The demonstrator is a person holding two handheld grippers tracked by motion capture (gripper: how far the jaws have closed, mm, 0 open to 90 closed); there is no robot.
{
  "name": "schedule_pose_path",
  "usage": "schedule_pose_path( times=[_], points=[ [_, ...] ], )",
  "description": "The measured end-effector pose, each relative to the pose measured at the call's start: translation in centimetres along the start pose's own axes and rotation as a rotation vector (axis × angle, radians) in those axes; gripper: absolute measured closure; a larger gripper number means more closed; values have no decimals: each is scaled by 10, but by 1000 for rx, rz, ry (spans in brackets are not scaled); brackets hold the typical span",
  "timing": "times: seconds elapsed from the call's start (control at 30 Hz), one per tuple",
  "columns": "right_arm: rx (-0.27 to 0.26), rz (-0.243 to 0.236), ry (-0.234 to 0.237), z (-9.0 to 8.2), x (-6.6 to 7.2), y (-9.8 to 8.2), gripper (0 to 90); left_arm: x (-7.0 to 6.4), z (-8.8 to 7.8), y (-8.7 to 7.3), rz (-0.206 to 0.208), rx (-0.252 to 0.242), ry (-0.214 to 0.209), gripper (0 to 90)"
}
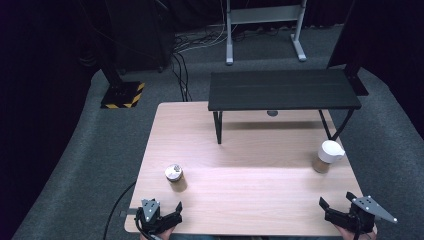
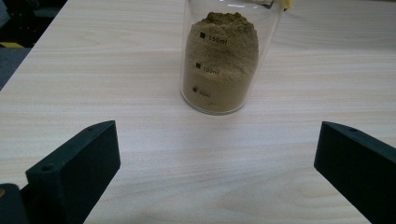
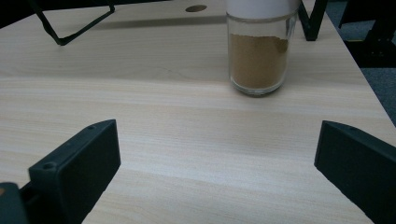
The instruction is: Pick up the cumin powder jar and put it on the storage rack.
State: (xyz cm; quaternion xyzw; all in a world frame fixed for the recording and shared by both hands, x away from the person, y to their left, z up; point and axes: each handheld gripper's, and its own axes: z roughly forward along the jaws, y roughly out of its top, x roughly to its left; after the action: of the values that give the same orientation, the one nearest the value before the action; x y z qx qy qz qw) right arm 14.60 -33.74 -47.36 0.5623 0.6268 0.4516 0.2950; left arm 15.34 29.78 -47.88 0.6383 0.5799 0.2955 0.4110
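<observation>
Two wide-open, empty claws, left [image 1: 169, 212] and right [image 1: 334, 205], over pale wood table [image 1: 240, 200]; grey carpet [image 1: 75, 165], dark room.

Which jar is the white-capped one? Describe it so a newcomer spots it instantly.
Start at the black shelf on the wooden table. In front of its right leg stands the jar of brown powder. Unlike the beaker at left, it has a white cap.

Light wood table [image 1: 250, 200]: black rack [image 1: 283, 90] at 12 o'clock, beaker [image 1: 174, 177] at 8, white-lidded jar [image 1: 327, 156] at 3.
</observation>
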Motion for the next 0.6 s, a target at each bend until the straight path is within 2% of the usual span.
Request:
schedule_pose_path(
  times=[0.4, 0.6],
  points=[
    [-14, 0, -1, -6, -2, -1, 0, -7, 10, 8, 24, 3, 6, 2],
    [-7, -2, 18, -5, -2, 1, 0, -11, 15, 10, 37, 4, 25, 1]
  ],
)
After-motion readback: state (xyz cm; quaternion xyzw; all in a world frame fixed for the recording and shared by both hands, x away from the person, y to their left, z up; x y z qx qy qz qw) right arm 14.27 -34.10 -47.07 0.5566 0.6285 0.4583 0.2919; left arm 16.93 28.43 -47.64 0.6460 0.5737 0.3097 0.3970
